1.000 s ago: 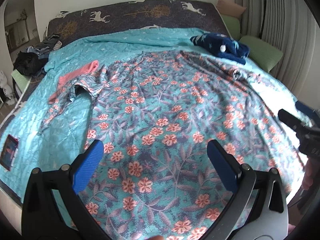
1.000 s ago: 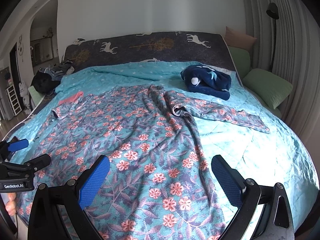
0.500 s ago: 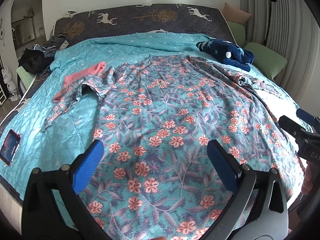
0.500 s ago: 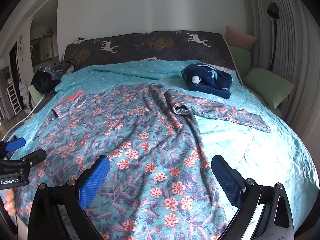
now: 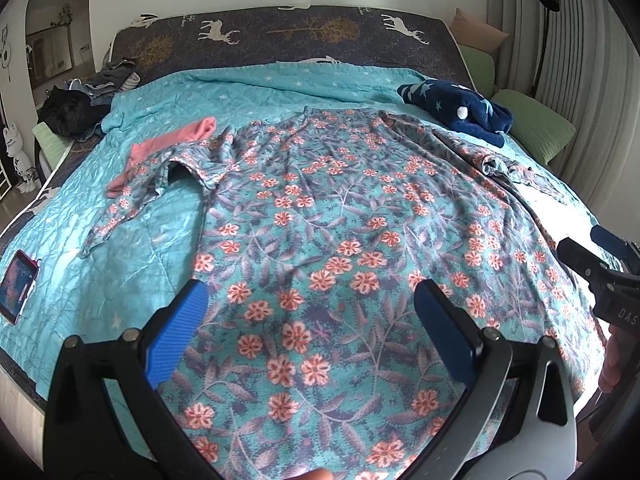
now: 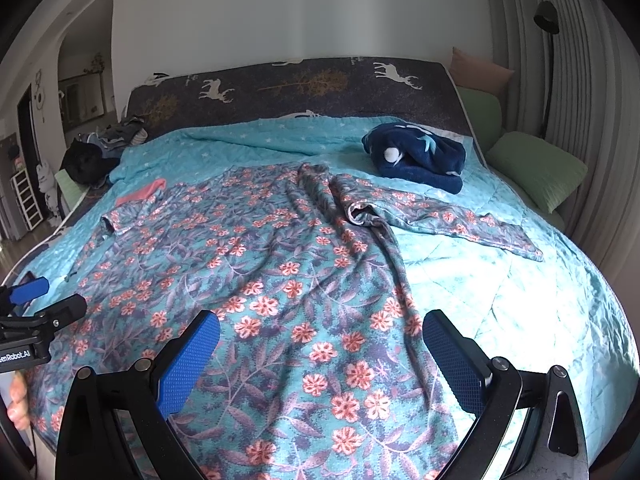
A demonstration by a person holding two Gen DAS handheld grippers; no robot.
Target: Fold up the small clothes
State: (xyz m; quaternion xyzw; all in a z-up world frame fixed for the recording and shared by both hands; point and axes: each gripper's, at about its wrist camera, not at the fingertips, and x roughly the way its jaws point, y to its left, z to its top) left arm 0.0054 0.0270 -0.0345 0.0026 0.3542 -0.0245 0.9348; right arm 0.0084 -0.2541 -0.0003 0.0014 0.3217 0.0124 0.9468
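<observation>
A large floral garment [image 5: 332, 216] in teal with salmon flowers lies spread flat over the bed, also filling the right wrist view [image 6: 256, 280]. One sleeve [image 6: 448, 220] stretches to the right, the other [image 5: 132, 196] to the left. My left gripper [image 5: 308, 328] hovers open above the garment's near hem, nothing between its blue pads. My right gripper [image 6: 320, 360] hovers open over the hem's right part, also empty. Each gripper shows at the edge of the other's view: the right one [image 5: 600, 264], the left one [image 6: 36, 308].
A pink cloth [image 5: 168, 148] lies by the left sleeve. A navy starred fleece item [image 6: 420, 156] sits near the headboard on the right. A phone [image 5: 16, 284] rests at the bed's left edge. Green pillows [image 6: 536, 172] and dark clothes [image 5: 76, 108] flank the bed.
Both grippers have lifted and tilted slightly, so the bed sits lower in view. The garment has not moved. Both stay open.
</observation>
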